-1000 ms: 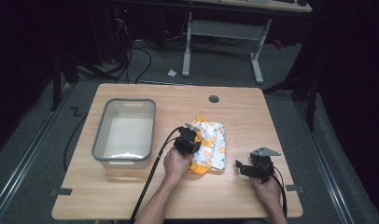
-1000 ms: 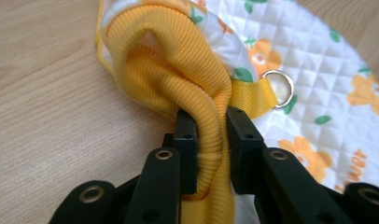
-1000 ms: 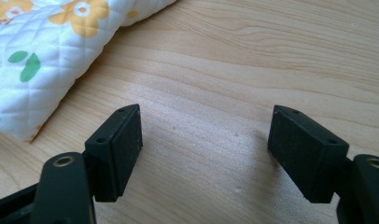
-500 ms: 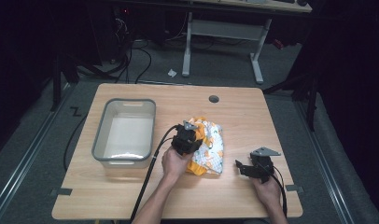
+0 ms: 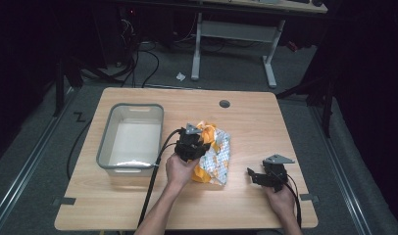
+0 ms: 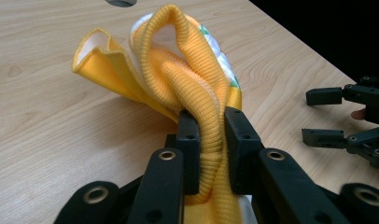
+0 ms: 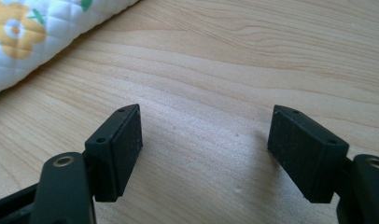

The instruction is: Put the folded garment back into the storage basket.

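Left tongs (image 6: 211, 154): I find both jaws pressed onto a ribbed yellow band of the garment (image 6: 187, 70), the fabric pinched flat between the pads. In the high view I see these tongs (image 5: 191, 143) at the garment's left edge, with my left hand (image 5: 180, 169) just behind them.

Right tongs (image 7: 204, 154): I record the jaws standing wide apart with bare wood between them and nothing touching either pad. In the high view they (image 5: 258, 176) sit low over the tabletop, my right hand (image 5: 280, 198) behind them.

Garment: I note a yellow and white quilted piece with an orange flower print (image 5: 214, 154). It rises in folds ahead of the left tongs, where the gripped band is lifted clear of the wood while the rest lies on the tabletop. From the right tongs it lies ahead and to the left, well apart from the jaws; its quilted edge (image 7: 43, 32) is on the wood.

Bin: I see a grey-rimmed plastic bin (image 5: 105, 147) to the left of the left tongs, near them, upright.

Tabletop: I report a light wood surface (image 5: 265, 122) with a round grommet (image 5: 224, 104) beyond the garment, ahead of the left tongs.

Spacing: I judge the two tongs well apart, the garment's right edge between them.
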The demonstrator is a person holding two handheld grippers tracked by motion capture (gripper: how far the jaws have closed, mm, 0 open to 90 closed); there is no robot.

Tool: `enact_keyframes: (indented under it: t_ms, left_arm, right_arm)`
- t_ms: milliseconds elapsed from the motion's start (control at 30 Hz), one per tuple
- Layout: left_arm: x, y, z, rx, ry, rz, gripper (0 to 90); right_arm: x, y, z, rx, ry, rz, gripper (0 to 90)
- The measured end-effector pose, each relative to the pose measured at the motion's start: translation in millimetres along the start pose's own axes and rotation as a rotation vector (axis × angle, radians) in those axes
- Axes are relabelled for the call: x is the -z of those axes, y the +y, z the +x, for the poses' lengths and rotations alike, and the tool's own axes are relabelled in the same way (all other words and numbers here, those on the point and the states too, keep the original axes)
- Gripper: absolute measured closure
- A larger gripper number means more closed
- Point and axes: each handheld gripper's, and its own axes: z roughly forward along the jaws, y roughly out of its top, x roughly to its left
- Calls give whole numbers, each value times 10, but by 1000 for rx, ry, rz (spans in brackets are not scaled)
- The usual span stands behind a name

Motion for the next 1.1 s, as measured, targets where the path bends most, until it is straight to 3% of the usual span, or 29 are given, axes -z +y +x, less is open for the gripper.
enact_keyframes:
  t_ms: [633, 1100]
  left_arm:
    - [327, 50, 114, 35, -30, -67, 788]
    - [624, 118, 206, 56, -26, -123, 788]
  right_arm:
    - [0, 0, 0, 0, 0, 0, 264]
    - [0, 0, 0, 0, 0, 0, 264]
